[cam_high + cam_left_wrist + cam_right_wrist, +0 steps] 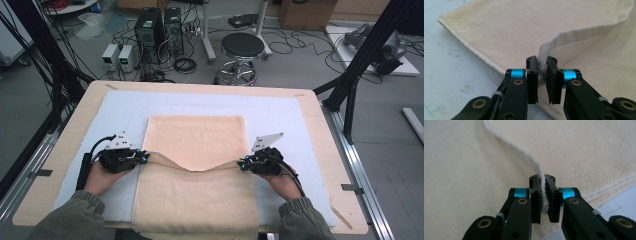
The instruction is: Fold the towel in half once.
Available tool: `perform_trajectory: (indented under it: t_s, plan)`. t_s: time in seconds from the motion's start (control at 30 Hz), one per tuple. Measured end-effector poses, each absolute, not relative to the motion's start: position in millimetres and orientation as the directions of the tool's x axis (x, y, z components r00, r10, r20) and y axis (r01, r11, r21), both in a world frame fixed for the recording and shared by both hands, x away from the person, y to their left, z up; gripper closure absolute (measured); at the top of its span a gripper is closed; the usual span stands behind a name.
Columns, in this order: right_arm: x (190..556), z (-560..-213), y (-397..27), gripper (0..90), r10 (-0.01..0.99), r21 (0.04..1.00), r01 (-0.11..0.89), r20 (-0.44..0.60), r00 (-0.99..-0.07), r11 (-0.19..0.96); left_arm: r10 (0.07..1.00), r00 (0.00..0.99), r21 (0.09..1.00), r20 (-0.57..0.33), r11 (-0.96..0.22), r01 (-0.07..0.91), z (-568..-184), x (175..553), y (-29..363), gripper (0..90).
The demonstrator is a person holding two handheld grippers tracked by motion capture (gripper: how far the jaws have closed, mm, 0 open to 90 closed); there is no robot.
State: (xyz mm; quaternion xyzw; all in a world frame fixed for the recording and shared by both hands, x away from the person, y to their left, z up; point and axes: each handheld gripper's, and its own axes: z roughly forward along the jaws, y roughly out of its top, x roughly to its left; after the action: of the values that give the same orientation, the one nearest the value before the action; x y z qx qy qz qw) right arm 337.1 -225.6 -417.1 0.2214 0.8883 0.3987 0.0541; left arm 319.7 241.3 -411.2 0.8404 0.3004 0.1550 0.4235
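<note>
A cream towel [195, 165] lies on the table, folded, its near part hanging over the front edge. My left gripper [142, 159] pinches the towel's left edge, and in the left gripper view the gripper [542, 67] has its jaws shut on a raised fold of towel [499, 30]. My right gripper [242, 163] holds the right edge. In the right gripper view that gripper [543, 190] is shut on a thin upright towel hem [524, 157]. Between the two grippers the top layer's edge sags in a shallow V.
A white mat [280, 115] covers the wooden table [320, 125]. Beyond the far edge stand a black stool [242, 47], computer towers [149, 27] and floor cables. A black frame post [365, 50] rises at the right.
</note>
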Motion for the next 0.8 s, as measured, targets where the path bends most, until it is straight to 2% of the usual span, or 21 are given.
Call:
perform_trajectory:
  t_s: [0.27,0.53,0.6,0.63,0.67,0.8]
  plan:
    - [301,-387,-240,84.5,0.399,0.783,0.277,0.041,-0.916,0.557,0.611,0.79,0.845,0.049,-0.447,0.294,-384,275,251,81.3]
    - [234,-369,-247,84.1,0.322,0.791,0.203,0.008,-0.947,0.577,0.506,0.86,0.831,0.065,-0.504,0.234,-375,192,253,81.5]
    - [222,-370,-250,74.8,0.319,0.796,0.206,0.017,-0.948,0.569,0.476,0.879,0.815,0.035,-0.523,0.251,-378,181,253,78.1]
    - [220,-370,-252,67.2,0.313,0.801,0.215,0.036,-0.949,0.559,0.469,0.883,0.806,0.027,-0.533,0.258,-380,180,253,73.3]
    - [220,-371,-254,63.8,0.317,0.804,0.228,0.052,-0.947,0.549,0.467,0.884,0.8,0.025,-0.539,0.262,-381,180,254,69.7]
    - [232,-371,-256,57.5,0.334,0.812,0.253,0.077,-0.939,0.526,0.5,0.866,0.803,0.023,-0.525,0.283,-380,194,254,56.5]
